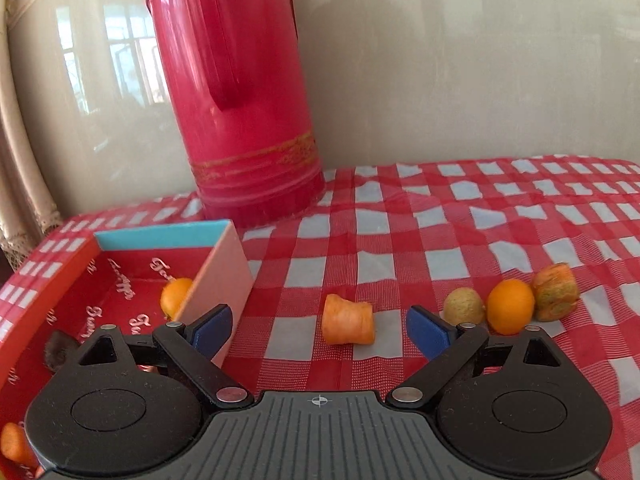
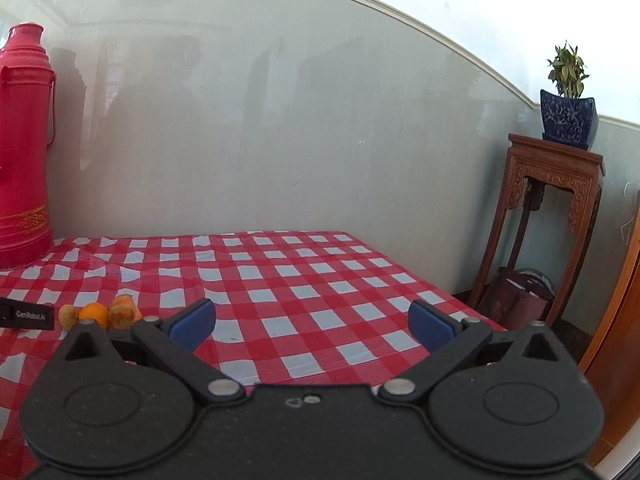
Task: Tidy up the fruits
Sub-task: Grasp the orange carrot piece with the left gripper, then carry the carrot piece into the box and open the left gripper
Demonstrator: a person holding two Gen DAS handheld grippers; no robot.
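Left gripper hangs low over the counter, blue fingers spread wide apart with nothing between them, and the carrot chunk lies on the checked cloth just ahead, centred in the gap. That looks like the next pick. I'd judge it firm, light and a bit waxy: a stubby tapered cylinder on its side, so it could roll or squirt out if pinched near the narrow end. Better to close across the thick middle, fingers square to its length.

Right of the carrot chunk, three more pieces sit in a tight row: a pale greenish fruit, a small orange touching it, then a greenish-orange carrot top at the far end. The orange is round and smooth, likely the slipperiest of them.

Left of the carrot chunk stands the red box, open-topped with a pink outer wall. Inside, another orange rests against that wall, something dark is half hidden behind the gripper, and an orange piece shows at the near corner. A red thermos stands behind the carrot chunk.

Right gripper is well off to the right of it all, fingers wide apart, empty, over bare cloth.
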